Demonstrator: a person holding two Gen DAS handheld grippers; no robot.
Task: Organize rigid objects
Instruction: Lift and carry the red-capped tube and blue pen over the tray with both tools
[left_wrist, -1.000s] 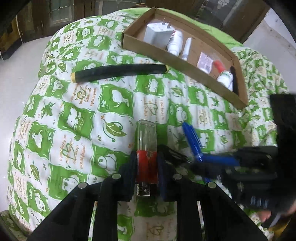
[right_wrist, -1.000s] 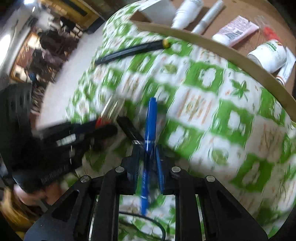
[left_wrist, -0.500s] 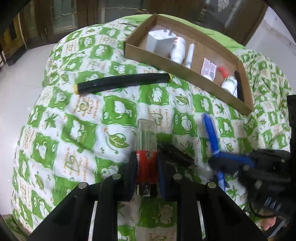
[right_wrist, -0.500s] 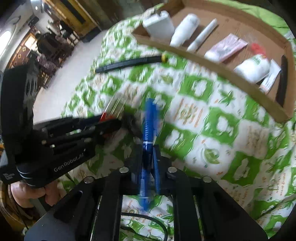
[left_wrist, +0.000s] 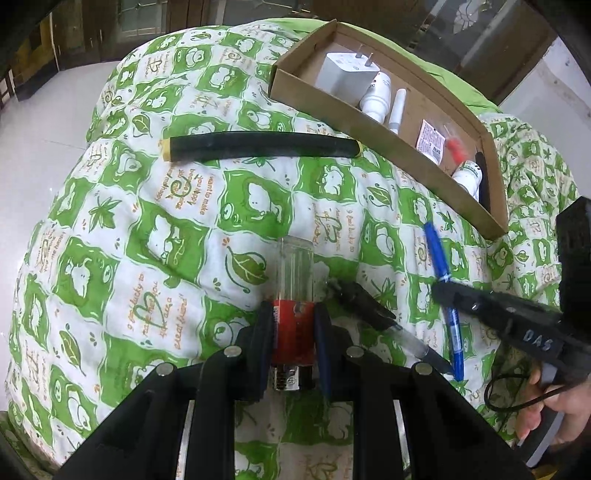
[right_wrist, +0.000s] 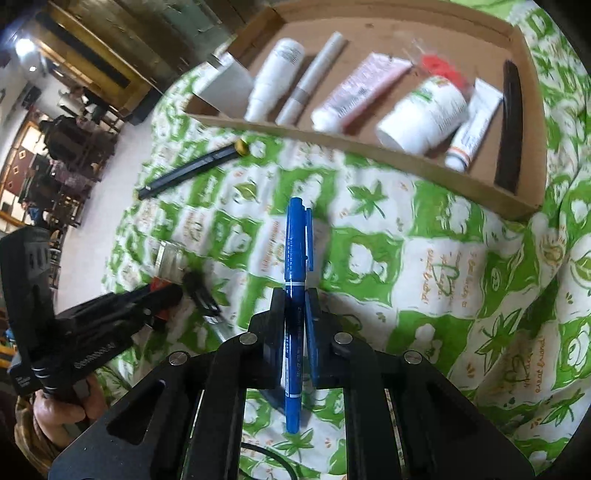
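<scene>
The right gripper is clamped on a blue capped marker pen, held along the fingers with its cap pointing toward the long shallow cardboard tray ahead. The left gripper is closed on a lighter with a red body and clear top, low over the green-and-white patterned quilt on the near side of the tray.

To finish this step well, I would carry each item over the tray's near wall with clearance, lower it into a bare patch of the floor, and release only once it lies flat — the pen parallel to the tubes already there so it does not roll. The quilt is soft, so nudging the tray could shift it.

Inside the tray, from its left end: a white plug adapter, a white bottle, a slim white stick, a pink-and-white tube, a red-capped item, a white jar with green print, a small white tube and a flat black bar at the right end.

Outside the tray, just before its near wall, lies a long black rod with a yellow tip — not yet collected. Another dark pen-like thing lies on the quilt between the two grippers.
</scene>
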